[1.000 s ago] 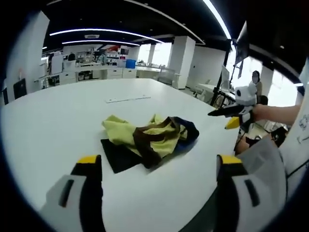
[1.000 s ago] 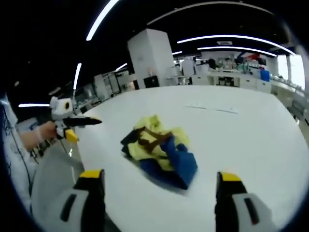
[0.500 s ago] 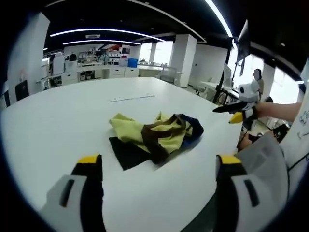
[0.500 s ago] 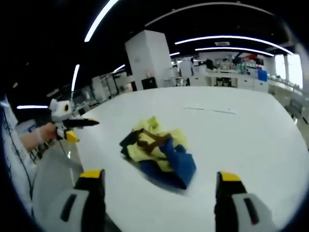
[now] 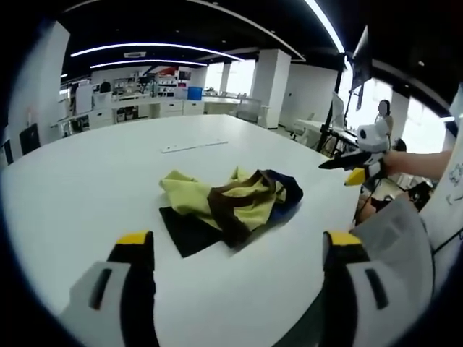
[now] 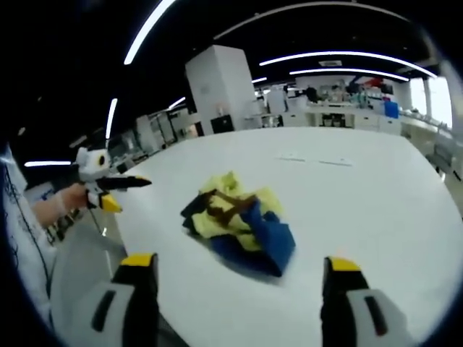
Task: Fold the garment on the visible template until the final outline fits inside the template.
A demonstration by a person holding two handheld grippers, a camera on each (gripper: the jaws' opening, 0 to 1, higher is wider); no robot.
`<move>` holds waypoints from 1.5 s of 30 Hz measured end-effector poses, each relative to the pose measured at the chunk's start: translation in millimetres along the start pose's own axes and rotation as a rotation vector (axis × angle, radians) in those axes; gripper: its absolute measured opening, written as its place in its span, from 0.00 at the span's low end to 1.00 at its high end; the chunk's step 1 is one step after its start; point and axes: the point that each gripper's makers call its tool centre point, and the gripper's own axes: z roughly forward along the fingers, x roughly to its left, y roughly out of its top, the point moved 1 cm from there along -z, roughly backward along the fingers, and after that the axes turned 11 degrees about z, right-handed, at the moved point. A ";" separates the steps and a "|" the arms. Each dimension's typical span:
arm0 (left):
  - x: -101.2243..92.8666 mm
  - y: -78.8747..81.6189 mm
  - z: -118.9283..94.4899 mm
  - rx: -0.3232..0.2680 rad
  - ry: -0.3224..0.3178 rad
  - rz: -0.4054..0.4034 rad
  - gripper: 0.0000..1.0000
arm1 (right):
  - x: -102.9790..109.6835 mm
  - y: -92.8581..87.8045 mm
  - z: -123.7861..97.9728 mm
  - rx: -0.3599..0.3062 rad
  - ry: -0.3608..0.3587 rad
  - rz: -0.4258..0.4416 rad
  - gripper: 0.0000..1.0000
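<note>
White table [image 5: 87,181], thin white strip [image 5: 194,147] lying flat, white pillar [image 6: 218,90]

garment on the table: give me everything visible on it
The garment lies crumpled in a loose heap on the white table, unfolded. It looks like soft fabric in yellow-green with a brown band, a dark blue part and a black part lying flat at one edge. Only the table touches it; both hand-held grippers sit apart from it, jaws open.
</note>
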 end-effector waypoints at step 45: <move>5.2 -3.4 34.6 0.028 -0.011 0.002 0.74 | -15.1 13.4 18.3 0.015 -0.029 -0.057 0.79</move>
